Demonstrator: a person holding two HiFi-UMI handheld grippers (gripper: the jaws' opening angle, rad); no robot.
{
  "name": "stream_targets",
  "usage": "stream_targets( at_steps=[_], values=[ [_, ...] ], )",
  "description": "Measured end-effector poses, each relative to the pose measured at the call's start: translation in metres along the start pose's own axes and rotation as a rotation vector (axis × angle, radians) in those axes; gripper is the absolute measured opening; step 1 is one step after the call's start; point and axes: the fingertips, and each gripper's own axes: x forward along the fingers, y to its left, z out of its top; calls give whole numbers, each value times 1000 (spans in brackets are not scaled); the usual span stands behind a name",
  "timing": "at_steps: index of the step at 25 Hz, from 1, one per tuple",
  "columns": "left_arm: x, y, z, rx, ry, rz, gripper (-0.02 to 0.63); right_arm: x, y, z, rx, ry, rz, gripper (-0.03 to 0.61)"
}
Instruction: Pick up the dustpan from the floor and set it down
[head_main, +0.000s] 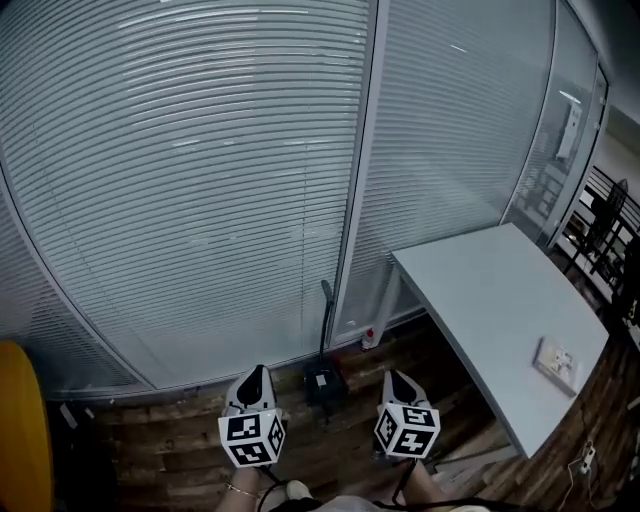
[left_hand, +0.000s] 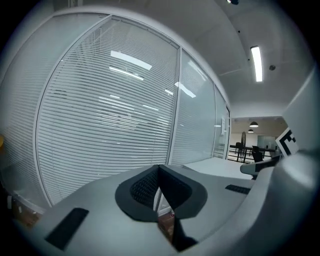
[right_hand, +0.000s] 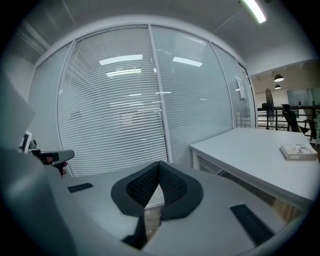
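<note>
**Ana:** Wood-plank floor (head_main: 180, 440) in the head view — so where is the dustpan?

**Ben:** The dark dustpan (head_main: 323, 384) stands on that floor against the glass wall (head_main: 440, 150), whose blinds (head_main: 200, 200) are shut. Its handle (head_main: 326, 315) is upright. It sits ahead of the two tools, in the gap between them, and neither touches it.

**Ana:** And the tools themselves?

**Ben:** The left tool (head_main: 255, 377) and right tool (head_main: 397, 380) are low in the picture, side by side, each with its marker cube (head_main: 251, 438) toward the camera. A white bench (head_main: 490, 290) runs along the right, with a small flat box (head_main: 556, 363) near its outer end.

**Ana:** Left gripper view?

**Ben:** The jaws are clenched, tips meeting, with nothing gripped. The blinds are ahead and the bench is off to the right.

**Ana:** Right gripper view?

**Ben:** It shows the same — jaws pressed together and empty. The bench fills the right side, and the box lies on it near the edge of the picture.
</note>
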Motion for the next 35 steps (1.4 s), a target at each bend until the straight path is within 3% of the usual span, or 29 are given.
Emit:
stream_targets(
  at_steps=[10, 17, 23, 35],
  values=[
    [38, 13, -24, -12, 95, 10, 14, 43, -12, -17, -4, 100, -27, 32],
    [73, 13, -18, -25, 80, 36, 14, 93, -2, 7, -46, 82, 44, 32],
    [96, 3, -20, -4, 102, 18, 14, 110, -13, 10, -46, 92, 45, 32],
    [111, 15, -96, -34, 253, 65, 14, 145, -16, -55, -55, 226, 66, 32]
  ],
)
